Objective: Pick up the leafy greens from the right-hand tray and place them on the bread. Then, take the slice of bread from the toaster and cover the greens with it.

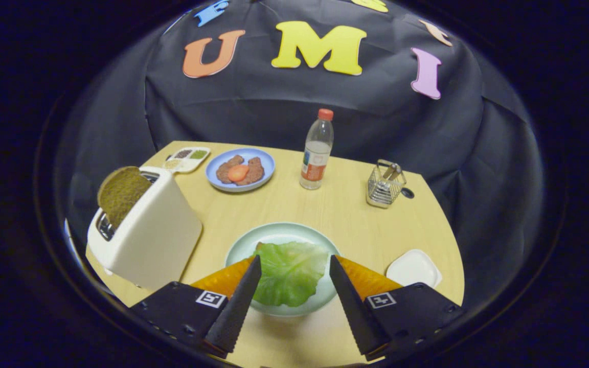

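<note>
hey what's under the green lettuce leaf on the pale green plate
The green lettuce leaf lies on the round pale green plate, between the open gripper fingers. A sliver of brown bread peeks out at its far edge; the rest is covered.

Pale wood-grain counter (325, 214), matt; toaster (154, 235) in smooth, faintly glossy plastic; clear plastic bottle (317, 151); wire-metal basket (385, 186); rough-crusted bread slice (120, 193); leafy greens (289, 272) look waxy, perhaps plastic

Tongs (294, 271) spread wide, fingers (238, 301) angled forward, gripping nothing
</note>
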A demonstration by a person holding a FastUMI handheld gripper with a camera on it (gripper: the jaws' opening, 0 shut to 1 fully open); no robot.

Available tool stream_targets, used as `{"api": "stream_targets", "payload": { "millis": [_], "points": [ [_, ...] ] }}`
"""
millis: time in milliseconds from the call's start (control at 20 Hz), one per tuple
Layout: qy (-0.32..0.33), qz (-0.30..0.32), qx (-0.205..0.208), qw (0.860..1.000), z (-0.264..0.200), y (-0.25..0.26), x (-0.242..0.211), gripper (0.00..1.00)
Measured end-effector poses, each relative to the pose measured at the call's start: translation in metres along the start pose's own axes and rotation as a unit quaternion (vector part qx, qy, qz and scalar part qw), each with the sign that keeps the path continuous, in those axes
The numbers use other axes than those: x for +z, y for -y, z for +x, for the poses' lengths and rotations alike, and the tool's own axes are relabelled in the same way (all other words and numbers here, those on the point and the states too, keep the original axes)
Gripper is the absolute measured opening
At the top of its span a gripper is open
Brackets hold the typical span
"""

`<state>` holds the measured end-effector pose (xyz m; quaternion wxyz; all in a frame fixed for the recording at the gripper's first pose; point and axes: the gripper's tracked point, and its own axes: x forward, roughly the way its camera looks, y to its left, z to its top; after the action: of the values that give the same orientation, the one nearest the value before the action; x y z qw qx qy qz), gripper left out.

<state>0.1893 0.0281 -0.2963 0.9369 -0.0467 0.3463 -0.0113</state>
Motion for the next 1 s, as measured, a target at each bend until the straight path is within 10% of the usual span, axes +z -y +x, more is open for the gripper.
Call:
{"api": "stream_targets", "payload": {
  "millis": [500, 1000],
  "points": [
    [0.053, 0.025, 0.077, 0.995, -0.069, -0.116, 0.061, 0.95],
    [-0.005, 0.051, 0.091, 0.994, -0.036, -0.220, 0.075, 0.93]
  ]
}}
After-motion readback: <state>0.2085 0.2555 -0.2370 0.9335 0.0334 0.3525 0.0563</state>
